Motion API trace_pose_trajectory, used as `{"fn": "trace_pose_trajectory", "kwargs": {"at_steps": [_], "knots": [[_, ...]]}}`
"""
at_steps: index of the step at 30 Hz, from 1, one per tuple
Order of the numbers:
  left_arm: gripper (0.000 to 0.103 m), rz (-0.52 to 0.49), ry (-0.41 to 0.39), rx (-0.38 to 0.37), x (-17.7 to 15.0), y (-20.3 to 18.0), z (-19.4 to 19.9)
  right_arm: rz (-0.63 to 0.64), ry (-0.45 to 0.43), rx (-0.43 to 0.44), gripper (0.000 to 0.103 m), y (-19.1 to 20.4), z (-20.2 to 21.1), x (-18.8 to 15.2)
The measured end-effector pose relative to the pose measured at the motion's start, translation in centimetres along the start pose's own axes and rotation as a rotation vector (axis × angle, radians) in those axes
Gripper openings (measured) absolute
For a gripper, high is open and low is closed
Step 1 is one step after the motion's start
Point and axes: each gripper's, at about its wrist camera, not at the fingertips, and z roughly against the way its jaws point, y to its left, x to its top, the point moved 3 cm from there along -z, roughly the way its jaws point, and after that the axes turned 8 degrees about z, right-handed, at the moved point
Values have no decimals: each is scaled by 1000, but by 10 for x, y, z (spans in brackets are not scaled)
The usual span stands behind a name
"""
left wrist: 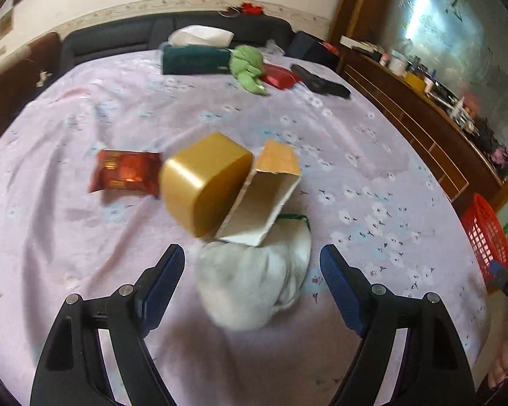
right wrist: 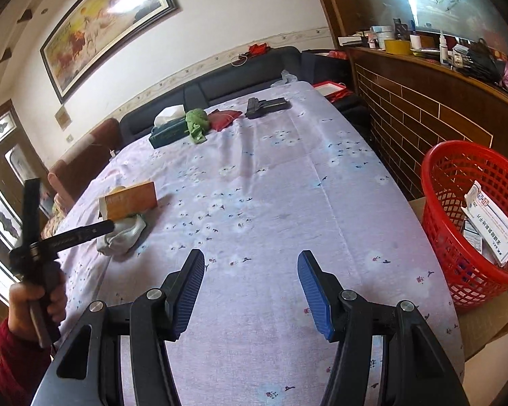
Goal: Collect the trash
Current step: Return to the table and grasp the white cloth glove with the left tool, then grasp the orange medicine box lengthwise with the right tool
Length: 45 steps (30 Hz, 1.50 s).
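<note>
A crumpled white wad (left wrist: pixel 250 284) lies on the lilac flowered tablecloth (left wrist: pixel 84 237) between the spread fingers of my left gripper (left wrist: pixel 252 260), which is open; the pads do not touch it. Just beyond the wad are an open cardboard carton (left wrist: pixel 264 203), a gold box (left wrist: pixel 203 179) and a red snack wrapper (left wrist: pixel 125 172). My right gripper (right wrist: pixel 250 264) is open above bare cloth with nothing between its fingers. A red mesh basket (right wrist: pixel 474 223) with paper packaging inside stands off the table's right edge. In the right wrist view the wad (right wrist: pixel 122 237) and carton (right wrist: pixel 132 199) are at far left.
At the far end of the table lie a dark green tissue box (left wrist: pixel 196 61), a green cloth (left wrist: pixel 249 67), a red pouch (left wrist: pixel 281 76) and a black object (left wrist: pixel 321 83). A dark sofa (left wrist: pixel 118 37) stands behind. A cluttered wooden sideboard (left wrist: pixel 423 128) runs along the right. A person's hand (right wrist: pixel 37 301) grips the left tool.
</note>
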Motion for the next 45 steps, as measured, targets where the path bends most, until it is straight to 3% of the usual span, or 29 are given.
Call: {"fn": "trace_pose_trajectory", "kwargs": {"at_steps": [3,8,10,12,19,25,32,38,45], "knots": [[80,-4,27,7,-3,-3,-12,-8,1,-9,62,-3,0,1],[53,-30,5,80,-7,-3,-20,-19,7,-5,62,-3,-2,1],[39,-4,-2,58,-7,2,-14,-16,11,2,62,0,-3,1],[36,12,-1,31,-9,6,-8,-13,15,8,62,3,-5,1],[36,28,-63,-57,-36,19,40,28,41,37,62,24,-13,7],[36,61,-202,24,-41,46,65,56,82,114,62,63,-36,26],[36,174,-182,-42,-41,74,63,-29,151,265,62,117,-92,47],[36,192,-214,-65,-43,76,70,-131,294,279,62,134,-153,40],[36,237,-264,-70,-44,84,78,-131,352,156,62,155,-189,57]]}}
